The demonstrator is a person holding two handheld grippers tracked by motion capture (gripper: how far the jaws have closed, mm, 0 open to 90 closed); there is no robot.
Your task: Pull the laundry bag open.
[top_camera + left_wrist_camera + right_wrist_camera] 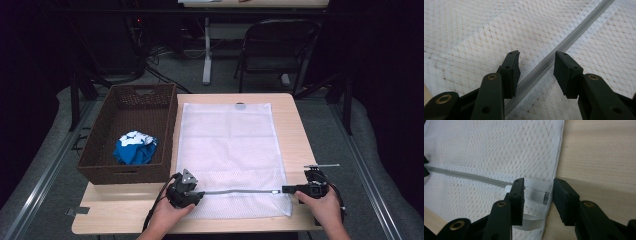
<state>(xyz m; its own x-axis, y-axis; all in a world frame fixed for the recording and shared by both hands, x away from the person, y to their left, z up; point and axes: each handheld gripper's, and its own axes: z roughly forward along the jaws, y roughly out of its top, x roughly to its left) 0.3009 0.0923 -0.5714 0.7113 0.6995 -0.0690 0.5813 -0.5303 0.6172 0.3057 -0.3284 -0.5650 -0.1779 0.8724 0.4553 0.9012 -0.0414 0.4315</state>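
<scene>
A white mesh laundry bag [227,145] lies flat on the wooden table [125,210]. A grey zipper [240,191] runs across it near the front edge. My left gripper [200,194] is at the zipper's left end. In the left gripper view this gripper [536,56] is open, and the zipper [574,37] passes diagonally between its jaws. My right gripper [285,189] is at the bag's right edge. In the right gripper view it [538,182] stands open astride the zipper's end, with the white zipper pull [507,188] beside its left jaw.
A brown wicker basket [172,125] stands left of the bag and holds a crumpled blue and white cloth [135,147]. Bare table shows in front of the bag and to its right. A folding chair [277,45] stands beyond the far edge.
</scene>
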